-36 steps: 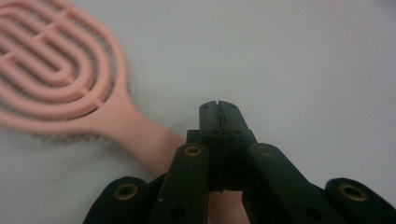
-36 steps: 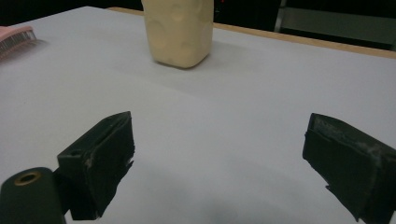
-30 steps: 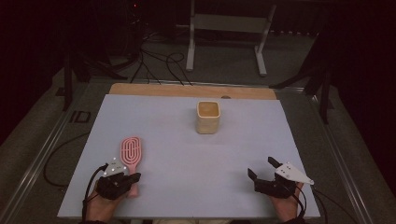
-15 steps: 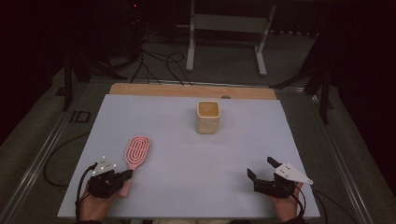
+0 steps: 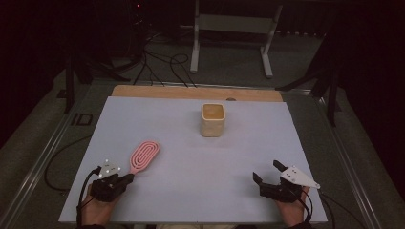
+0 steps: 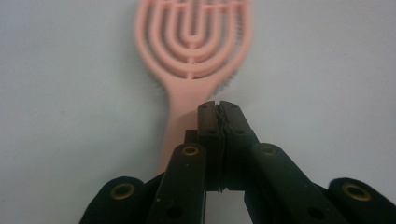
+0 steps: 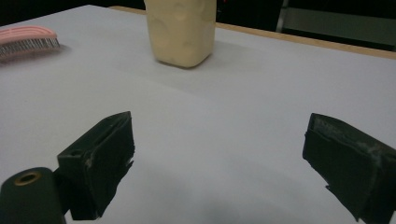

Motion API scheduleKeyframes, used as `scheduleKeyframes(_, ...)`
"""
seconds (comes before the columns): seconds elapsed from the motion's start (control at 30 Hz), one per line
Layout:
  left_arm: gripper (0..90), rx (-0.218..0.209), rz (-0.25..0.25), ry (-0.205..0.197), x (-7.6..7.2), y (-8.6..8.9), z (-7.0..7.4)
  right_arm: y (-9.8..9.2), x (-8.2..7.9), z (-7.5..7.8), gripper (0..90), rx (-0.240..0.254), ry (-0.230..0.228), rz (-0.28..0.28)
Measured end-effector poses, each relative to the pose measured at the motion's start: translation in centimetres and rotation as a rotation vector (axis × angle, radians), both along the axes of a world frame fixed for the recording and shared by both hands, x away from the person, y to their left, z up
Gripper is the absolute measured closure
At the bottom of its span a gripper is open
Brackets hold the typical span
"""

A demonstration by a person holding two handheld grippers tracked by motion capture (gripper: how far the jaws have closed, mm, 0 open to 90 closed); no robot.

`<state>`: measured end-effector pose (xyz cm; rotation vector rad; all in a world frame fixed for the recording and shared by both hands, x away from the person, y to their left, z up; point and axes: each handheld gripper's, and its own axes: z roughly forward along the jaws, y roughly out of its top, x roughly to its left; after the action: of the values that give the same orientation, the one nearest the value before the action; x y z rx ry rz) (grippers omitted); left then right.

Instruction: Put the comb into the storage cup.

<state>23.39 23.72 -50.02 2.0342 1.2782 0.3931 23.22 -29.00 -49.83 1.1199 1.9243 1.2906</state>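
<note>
The tabletop (image 5: 191, 191) is covered by a pale, plain sheet, and a strip of bare wood is left showing along its far edge. A pink hairbrush (image 5: 143, 156) is laid flat on the near left part, bristles down, with its handle turned toward the near left corner. A cream-coloured square cup (image 5: 212, 119) is set upright around the middle of the far half, well apart from the hairbrush.
</note>
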Motion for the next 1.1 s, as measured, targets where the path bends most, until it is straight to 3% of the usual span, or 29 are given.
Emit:
scheduleKeyframes(0.17,85.5,0.027,0.033,0.001,0.1,0.2,-0.2,0.0,0.0,0.0,8.8,0.000,0.001,0.000)
scheduleKeyframes(0.4,77.1,0.002,-0.003,-0.039,-0.1,-0.2,0.0,0.0,0.0,0.0,8.8,-0.001,0.001,0.003)
scheduleKeyframes(0.5,63.7,-0.030,-0.015,-0.084,-0.3,-0.3,0.3,0.1,0.0,0.0,8.8,0.000,0.002,0.006)
scheduleKeyframes(0.63,49.0,-0.093,-0.016,-0.174,-0.8,-0.1,1.1,0.2,0.0,0.0,8.8,-0.001,0.002,0.011)
scheduleKeyframes(0.8,30.4,-0.103,0.019,-0.293,-1.5,0.2,1.9,0.3,-0.1,0.1,8.8,0.001,-0.005,0.029)
scheduleKeyframes(1.0,17.6,-0.100,0.048,-0.381,-2.0,0.6,2.6,0.7,-0.4,0.2,8.8,0.007,-0.010,0.057)
scheduleKeyframes(1.1,13.1,-0.078,0.061,-0.415,-2.3,0.8,2.8,0.8,-0.5,0.4,8.8,0.022,-0.011,0.073)
